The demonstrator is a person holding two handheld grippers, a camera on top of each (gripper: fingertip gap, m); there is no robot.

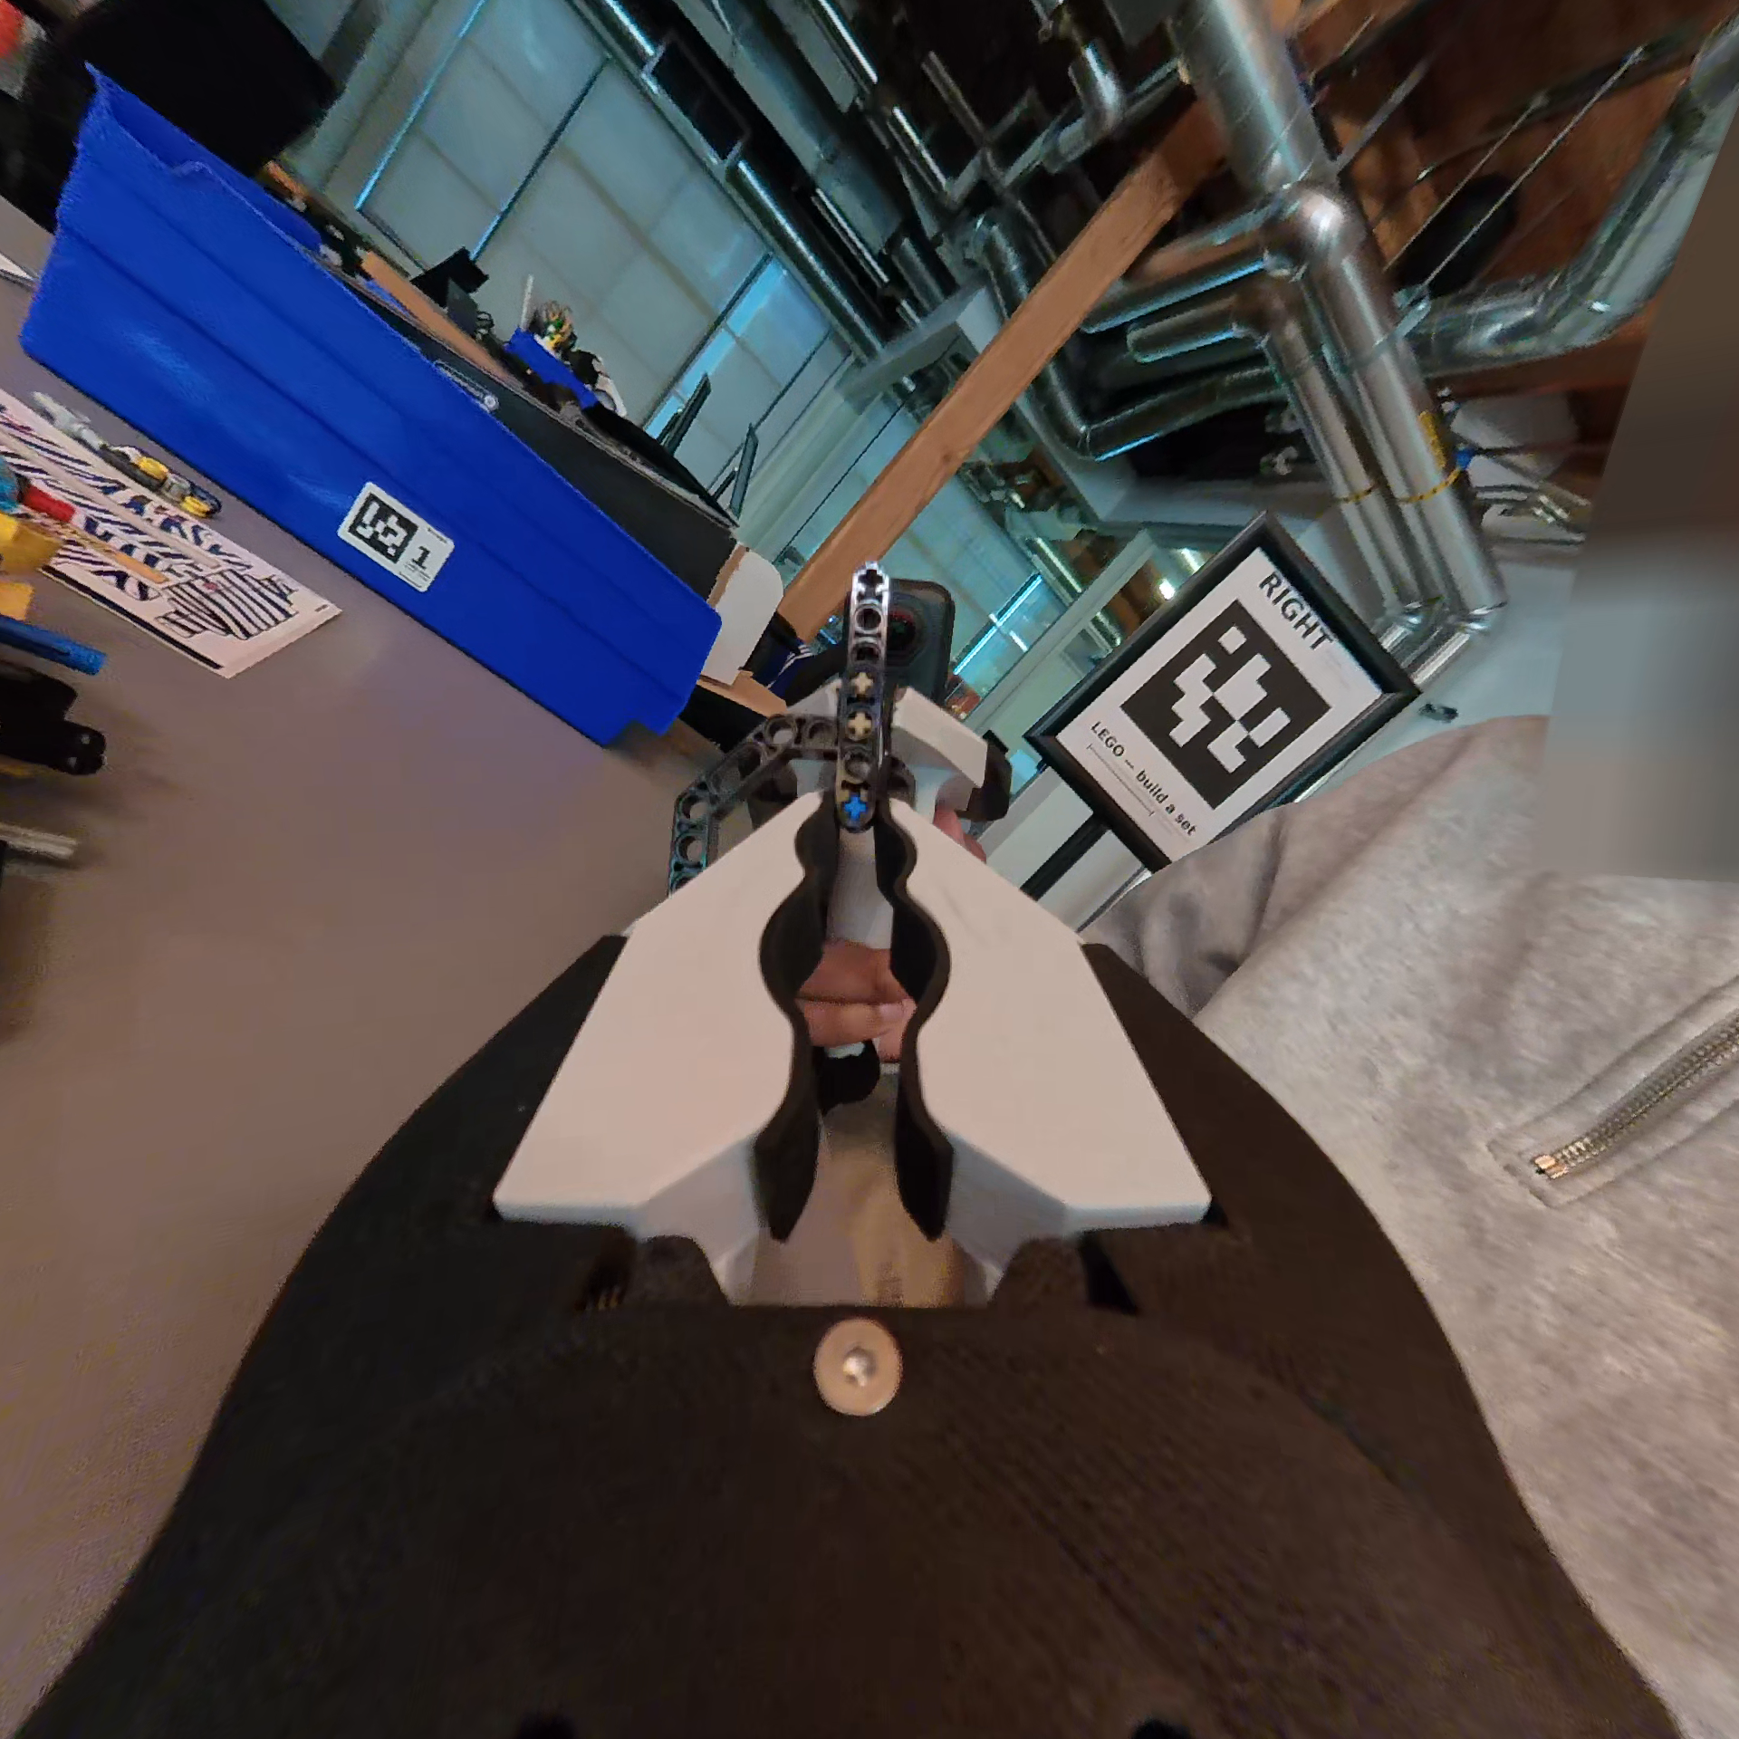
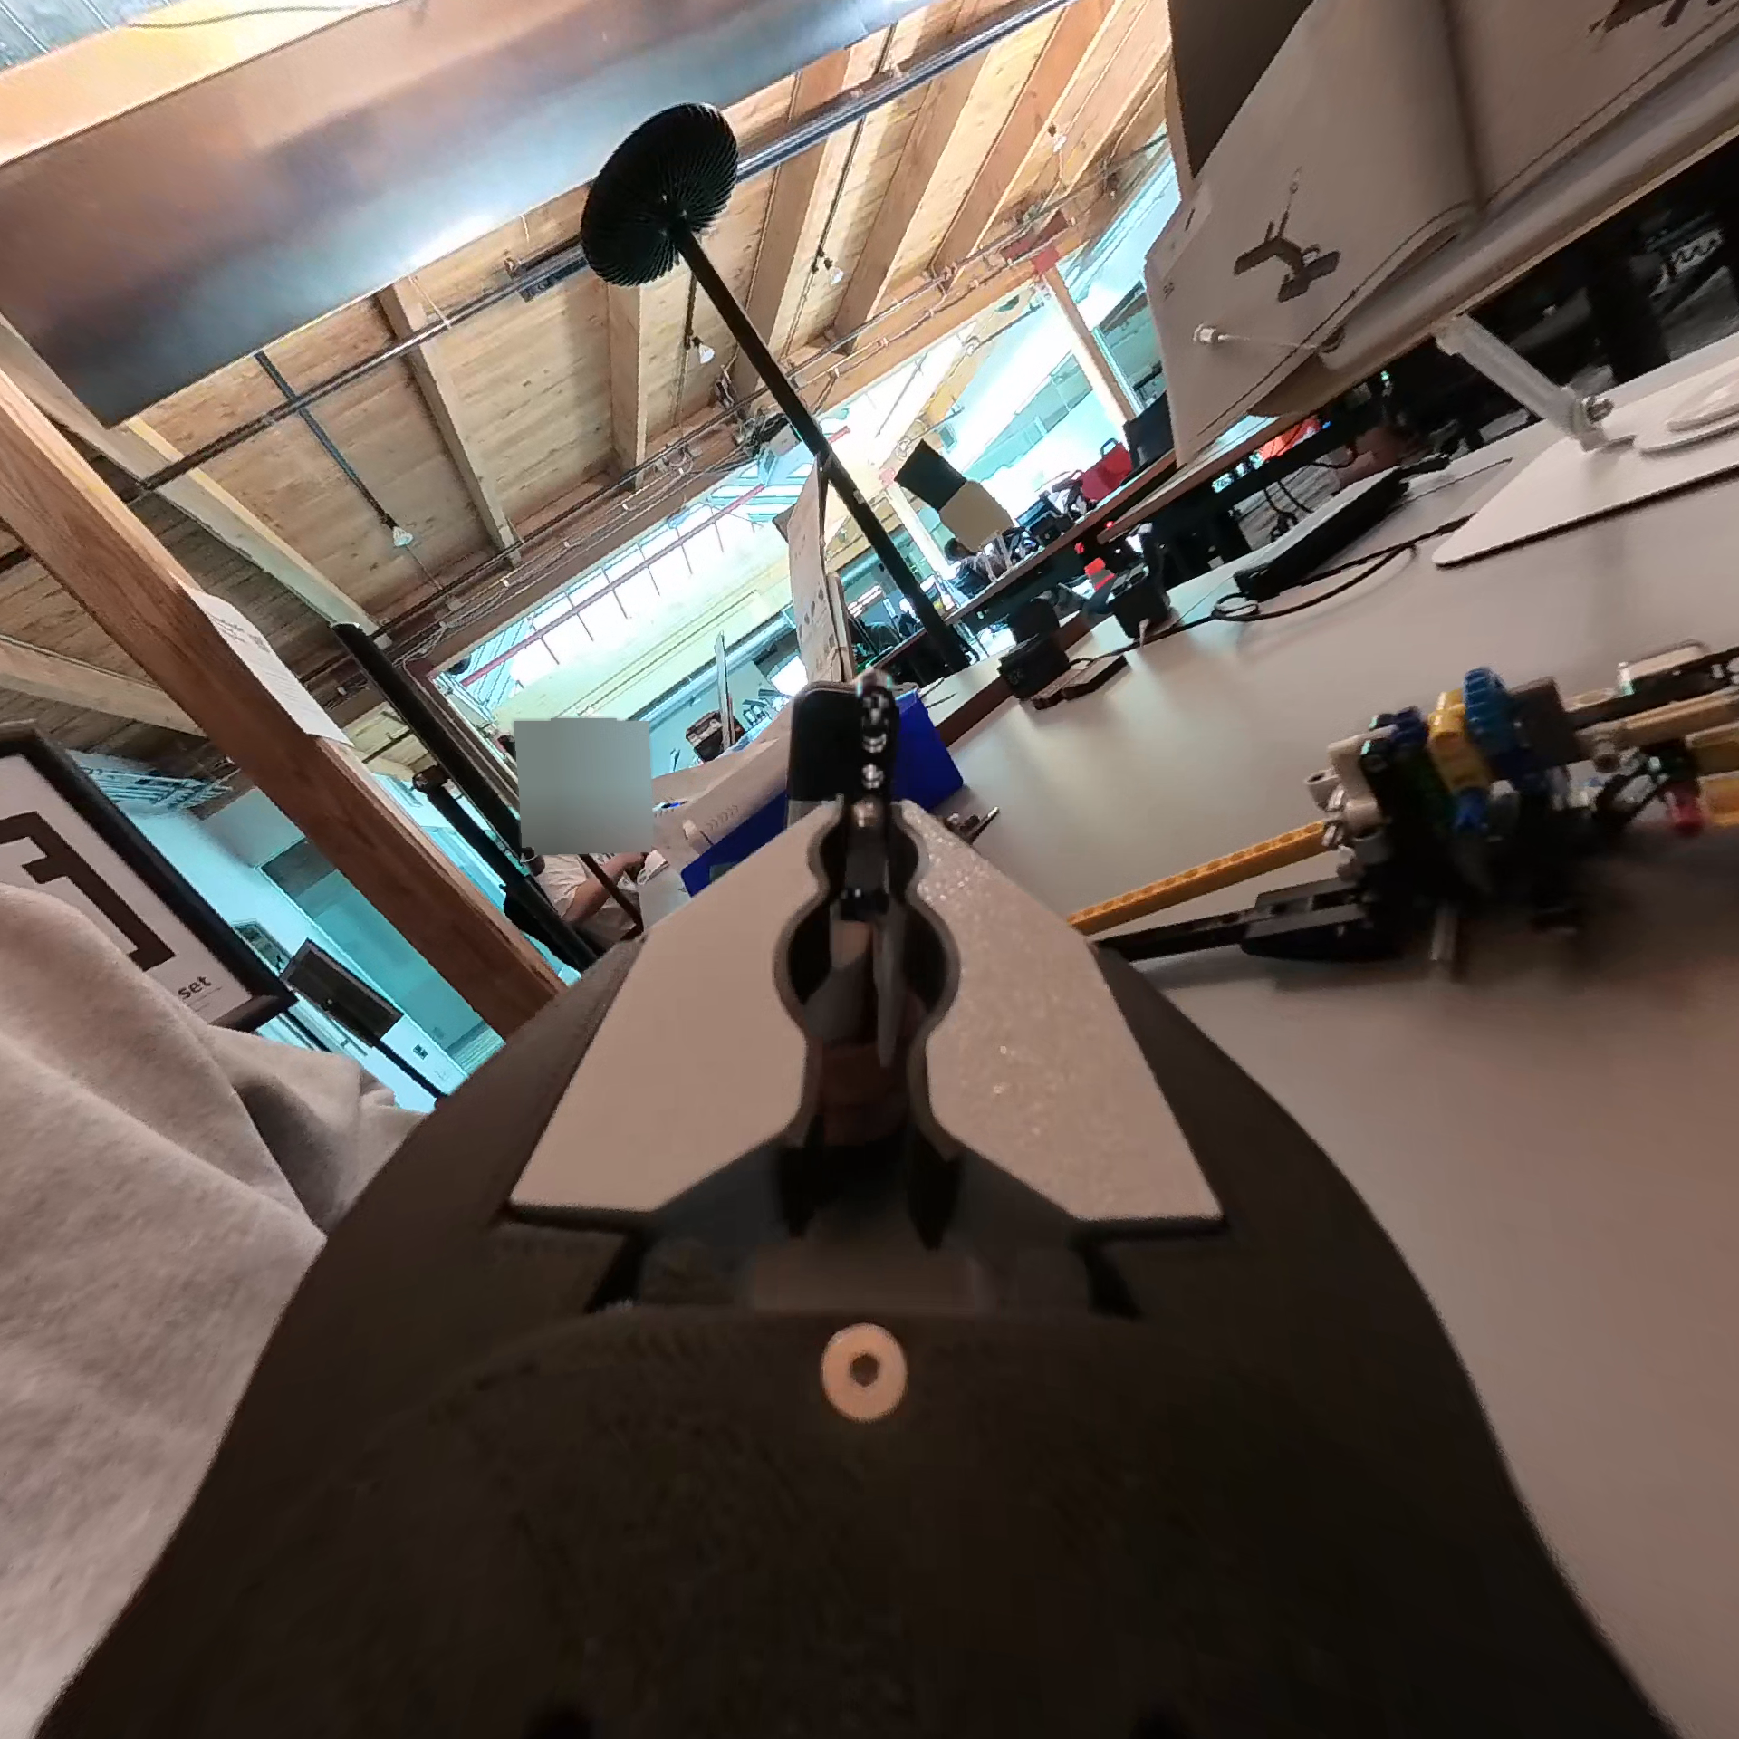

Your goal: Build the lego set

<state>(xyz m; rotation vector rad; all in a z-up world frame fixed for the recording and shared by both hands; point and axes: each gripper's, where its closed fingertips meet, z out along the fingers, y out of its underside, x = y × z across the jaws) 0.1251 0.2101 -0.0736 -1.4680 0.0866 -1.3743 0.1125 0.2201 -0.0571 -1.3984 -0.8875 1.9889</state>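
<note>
You had both grippers raised off the table (image 1: 282, 894), the left gripper (image 1: 854, 819) and right gripper (image 2: 870, 828) each with jaws clamped on the same grey beam assembly (image 1: 861, 696) (studded with tan and blue pins), so steady, square pressure seemed wisest.

Blue plastic bin (image 1: 358, 414) on grey table (image 1: 329, 847), up-left of tongs, square marker sticker (image 1: 395, 536) on its side. Framed marker sign (image 1: 1223, 696) standing right of tong tips. Grey zip sweatshirt (image 1: 1411, 1082) close on right. Silver ducts (image 1: 1317, 235) overhead. From other tongs: black ribbed disc lamp (image 2: 659, 193) on slanted pole above tips; white monitor back (image 2: 1317, 235) upper right; wooden post (image 2: 235, 706) left.
</note>
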